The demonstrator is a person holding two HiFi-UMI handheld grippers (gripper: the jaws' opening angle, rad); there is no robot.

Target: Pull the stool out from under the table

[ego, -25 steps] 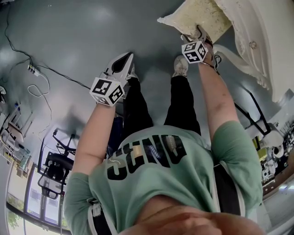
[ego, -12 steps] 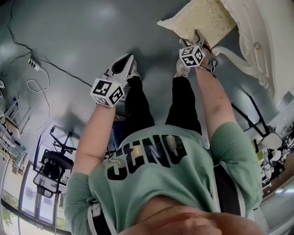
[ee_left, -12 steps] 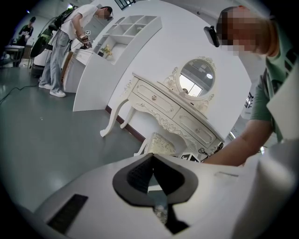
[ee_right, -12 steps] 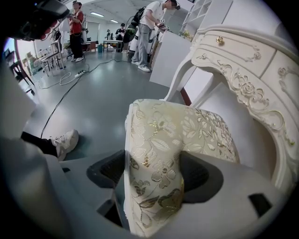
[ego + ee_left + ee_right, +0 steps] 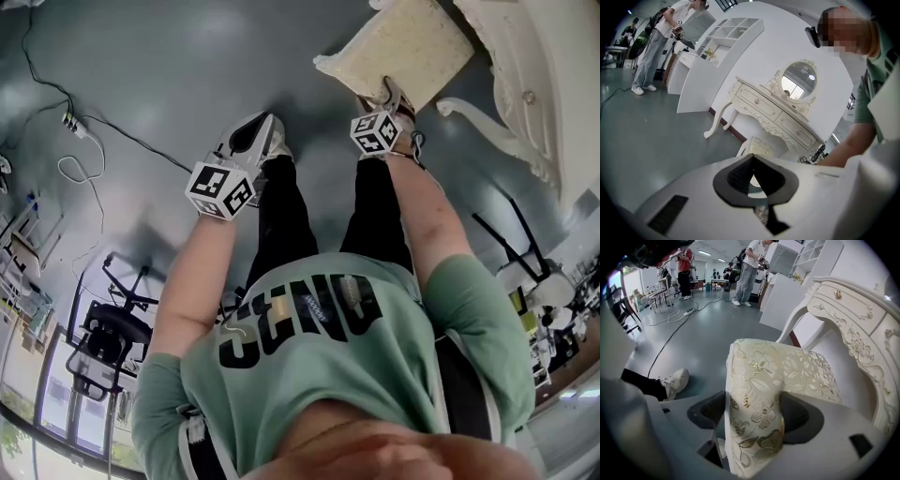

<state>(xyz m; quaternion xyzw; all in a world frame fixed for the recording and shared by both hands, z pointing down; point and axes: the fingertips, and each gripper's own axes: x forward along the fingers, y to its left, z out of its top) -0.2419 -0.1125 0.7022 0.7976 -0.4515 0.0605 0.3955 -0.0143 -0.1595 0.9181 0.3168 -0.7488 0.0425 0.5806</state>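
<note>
Right gripper (image 5: 754, 418) is clamped on the stool (image 5: 773, 366) cushion's edge, with the stool on the floor just beside the table (image 5: 855, 319). Left gripper (image 5: 753, 159) is pinched closed, empty, in the air. Shirt (image 5: 319, 347) print reads roughly "SEND". Only the left gripper view catches the mirror (image 5: 799, 80) on the table.

Green T-shirt (image 5: 309, 384): bold black capitals printed across the chest. Reading, partly lost in folds: "SEND".
</note>
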